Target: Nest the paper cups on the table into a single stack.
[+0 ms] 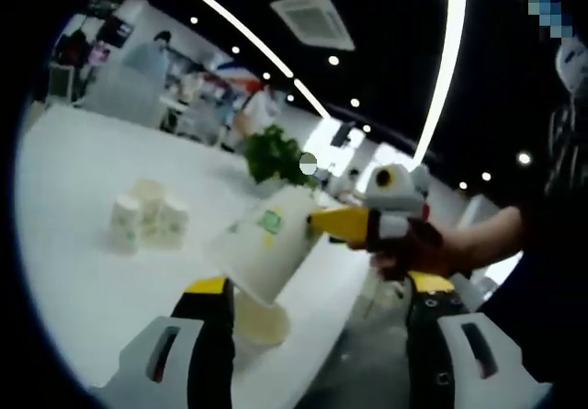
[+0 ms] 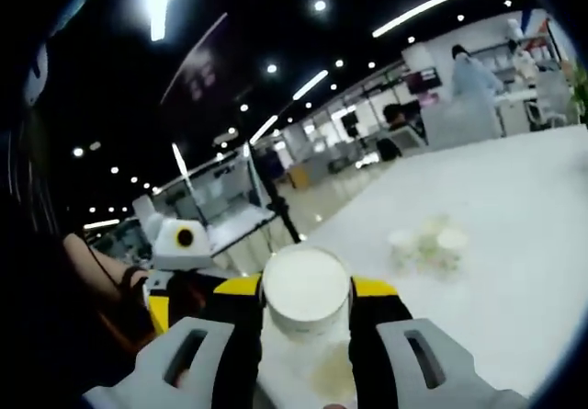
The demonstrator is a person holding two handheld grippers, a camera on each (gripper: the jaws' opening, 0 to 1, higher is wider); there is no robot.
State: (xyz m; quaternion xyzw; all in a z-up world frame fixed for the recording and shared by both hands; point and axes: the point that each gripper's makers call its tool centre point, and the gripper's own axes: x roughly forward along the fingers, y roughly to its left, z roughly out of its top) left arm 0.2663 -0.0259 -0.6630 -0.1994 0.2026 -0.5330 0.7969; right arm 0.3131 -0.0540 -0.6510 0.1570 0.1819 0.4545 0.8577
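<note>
My right gripper (image 2: pixel 305 291) is shut on a white paper cup (image 2: pixel 305 297) whose round end faces the camera. In the left gripper view that cup (image 1: pixel 266 244) hangs tilted above the table, held by the right gripper (image 1: pixel 319 224), which comes in from the right. Just below it an open cup (image 1: pixel 262 323) stands on the table beside my left gripper's (image 1: pixel 320 285) left jaw. The left jaws stand wide apart with nothing between them. A cluster of several more cups (image 1: pixel 147 216) (image 2: pixel 427 242) stands farther out on the white table (image 1: pixel 83 280).
A green plant (image 1: pixel 274 155) stands at the table's far edge. The table edge runs just right of the near cup, with floor beyond. A person's hand (image 1: pixel 418 248) holds the right gripper. People and shelves are in the background.
</note>
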